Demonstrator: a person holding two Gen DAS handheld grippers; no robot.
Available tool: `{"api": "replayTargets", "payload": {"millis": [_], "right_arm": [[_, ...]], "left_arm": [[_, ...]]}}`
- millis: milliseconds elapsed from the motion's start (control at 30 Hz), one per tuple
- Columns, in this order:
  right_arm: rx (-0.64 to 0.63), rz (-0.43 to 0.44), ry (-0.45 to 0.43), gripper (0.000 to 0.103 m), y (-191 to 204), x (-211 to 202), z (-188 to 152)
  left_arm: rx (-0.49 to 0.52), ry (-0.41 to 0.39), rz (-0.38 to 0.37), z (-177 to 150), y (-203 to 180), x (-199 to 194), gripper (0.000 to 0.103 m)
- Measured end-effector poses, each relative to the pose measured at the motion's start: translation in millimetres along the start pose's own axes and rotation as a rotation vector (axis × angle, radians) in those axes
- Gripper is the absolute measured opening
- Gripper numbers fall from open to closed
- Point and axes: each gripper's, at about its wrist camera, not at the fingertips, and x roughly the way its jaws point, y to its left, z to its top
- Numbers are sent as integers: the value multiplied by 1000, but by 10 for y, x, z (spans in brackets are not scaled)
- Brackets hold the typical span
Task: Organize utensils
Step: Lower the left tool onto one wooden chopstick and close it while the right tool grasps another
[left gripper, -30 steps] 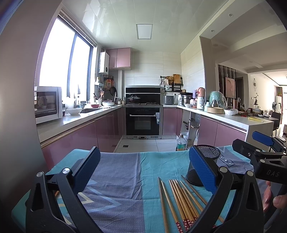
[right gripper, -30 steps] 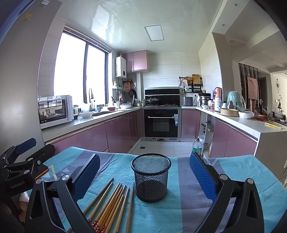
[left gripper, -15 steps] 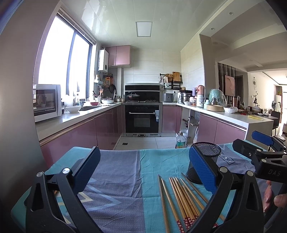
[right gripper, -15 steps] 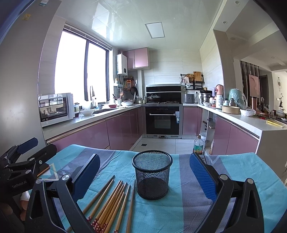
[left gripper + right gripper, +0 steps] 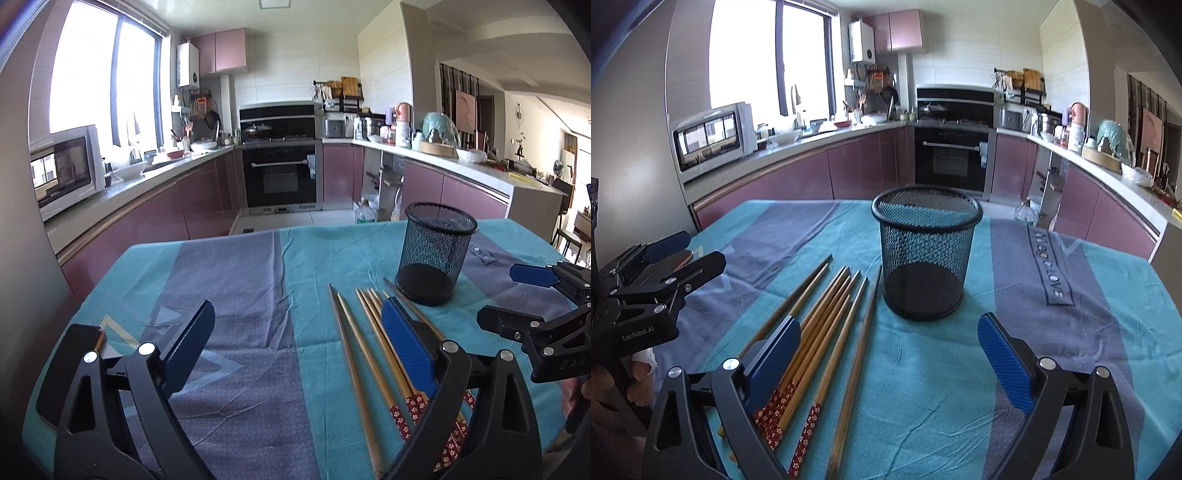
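Both cameras now look down at the tablecloth (image 5: 236, 295) rather than out at the kitchen: the two grippers have tipped and dropped toward the table. The chopsticks (image 5: 827, 332) lie loose in a fan (patterned red ends toward the near edge), just beside the upright, empty mesh cup (image 5: 925, 254) toward the far edge. The left gripper (image 5: 295, 343) and right gripper (image 5: 890, 354) both have jaws apart and closing, nothing pinched between them. I judge this the approach to a first pickup; no chopstick is in the cup yet.
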Motion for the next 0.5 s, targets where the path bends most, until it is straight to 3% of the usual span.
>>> {"api": "replayTargets", "payload": {"millis": [200, 267, 500], "right_arm": [[4, 49, 153, 68, 21, 337, -37], [8, 62, 184, 51, 36, 412, -20], [17, 72, 235, 32, 31, 586, 28]], "left_arm": [[14, 125, -68, -77, -13, 382, 73], [27, 159, -88, -87, -32, 473, 72], [69, 297, -129, -115, -179, 843, 56]]}}
